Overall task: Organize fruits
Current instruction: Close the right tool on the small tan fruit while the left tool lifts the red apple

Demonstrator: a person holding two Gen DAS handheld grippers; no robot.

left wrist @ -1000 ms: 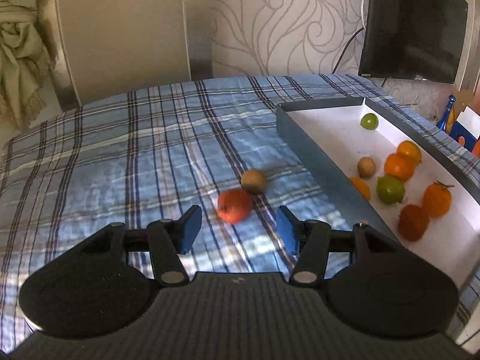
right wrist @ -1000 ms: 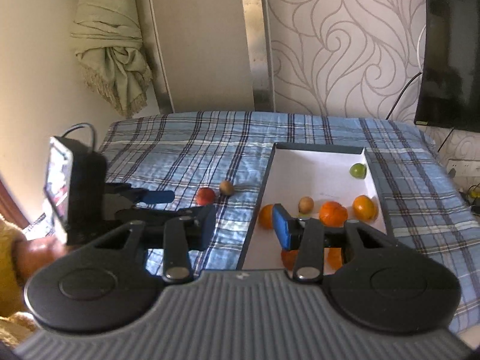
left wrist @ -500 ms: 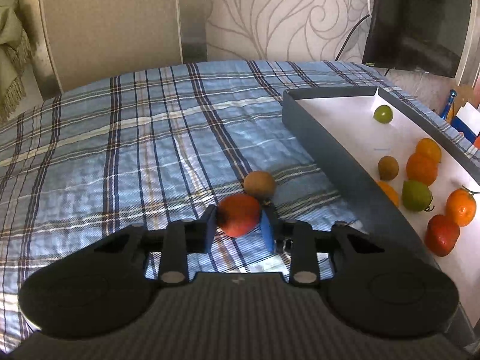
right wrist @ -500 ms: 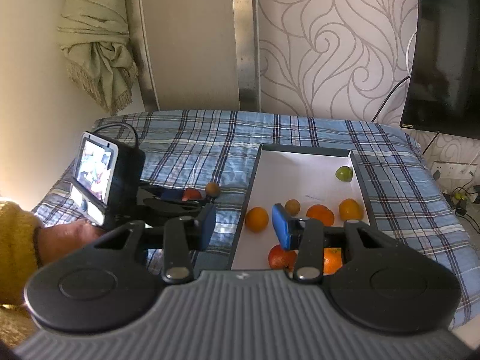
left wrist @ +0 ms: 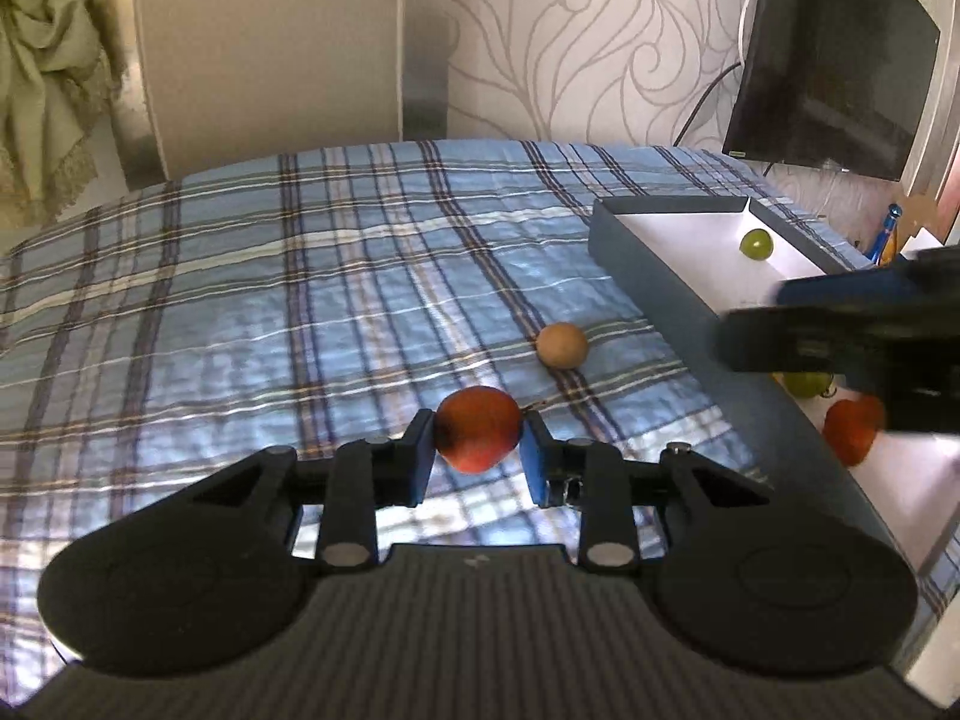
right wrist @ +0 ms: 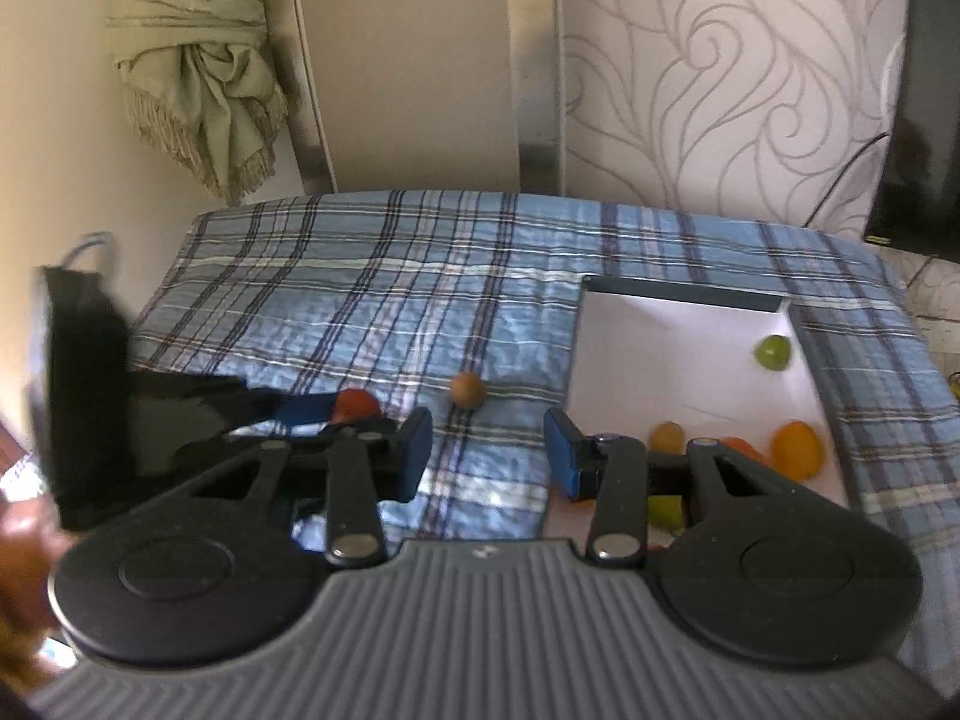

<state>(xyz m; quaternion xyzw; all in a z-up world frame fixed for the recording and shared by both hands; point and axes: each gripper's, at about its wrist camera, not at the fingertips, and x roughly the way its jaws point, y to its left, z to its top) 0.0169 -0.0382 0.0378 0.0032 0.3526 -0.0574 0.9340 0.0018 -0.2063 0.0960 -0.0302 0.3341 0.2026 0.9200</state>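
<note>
Red and round, the fruit (left wrist: pixel 478 437) sat pinched between the pads of the left claw (left wrist: pixel 477 457), whose jaws had just closed on it over the plaid bed (left wrist: pixel 300 312). The right claw (right wrist: pixel 489 457) hung open and empty near the box (left wrist: pixel 654 273), with a brown fruit (left wrist: pixel 561 345) lying on the bed beside it.

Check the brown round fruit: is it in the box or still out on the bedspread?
Out. The brown fruit lies on the plaid bedspread, apart from the grey box.
</note>
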